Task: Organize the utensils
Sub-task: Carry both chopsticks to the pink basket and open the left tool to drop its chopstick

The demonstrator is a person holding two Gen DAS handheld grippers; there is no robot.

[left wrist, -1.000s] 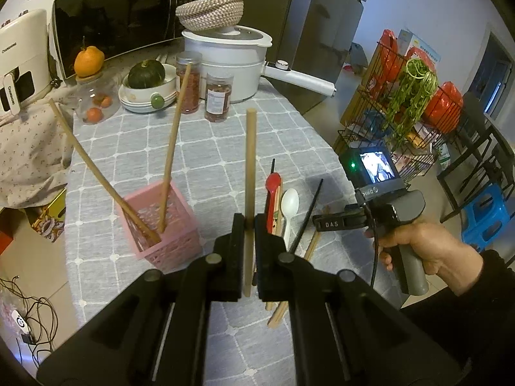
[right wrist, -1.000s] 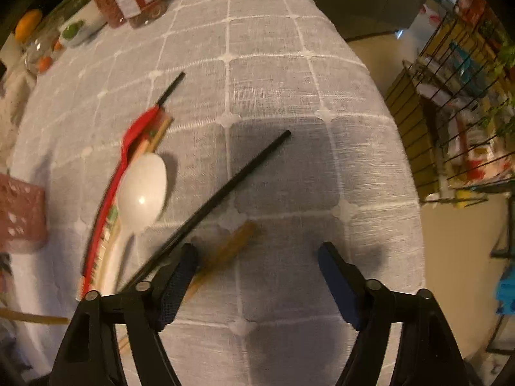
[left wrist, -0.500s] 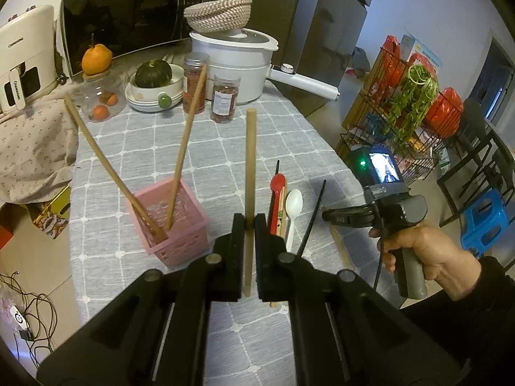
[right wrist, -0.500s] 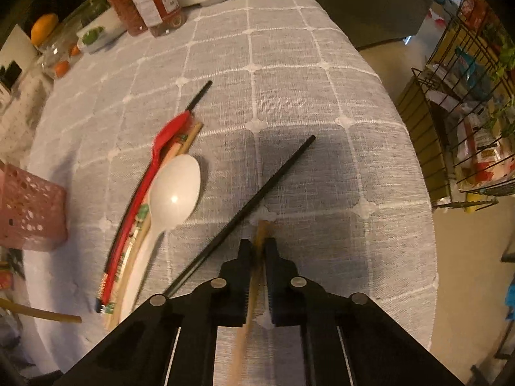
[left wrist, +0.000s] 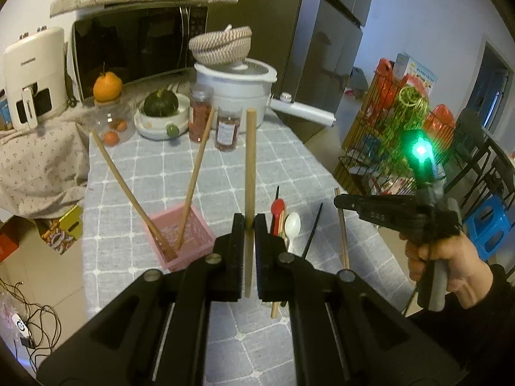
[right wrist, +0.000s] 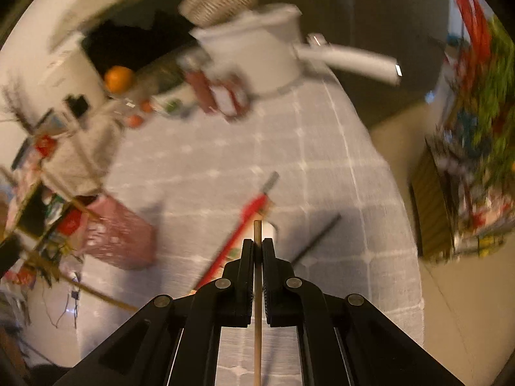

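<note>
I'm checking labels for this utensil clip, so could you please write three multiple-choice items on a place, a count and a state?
1. Where does the pink basket stand relative to the white spoon in the left wrist view?
A. To its left
B. To its right
C. On top of it

2. How many wooden chopsticks stand in the basket?
A. None
B. Two
C. Four

3. What is the right gripper doing?
A. Open over the table
B. Shut on nothing
C. Shut on a wooden chopstick

Answers:
1. A, the basket sits left of the spoon on the cloth.
2. B, two sticks lean out of it.
3. C, the stick runs between its closed jaws.
</note>
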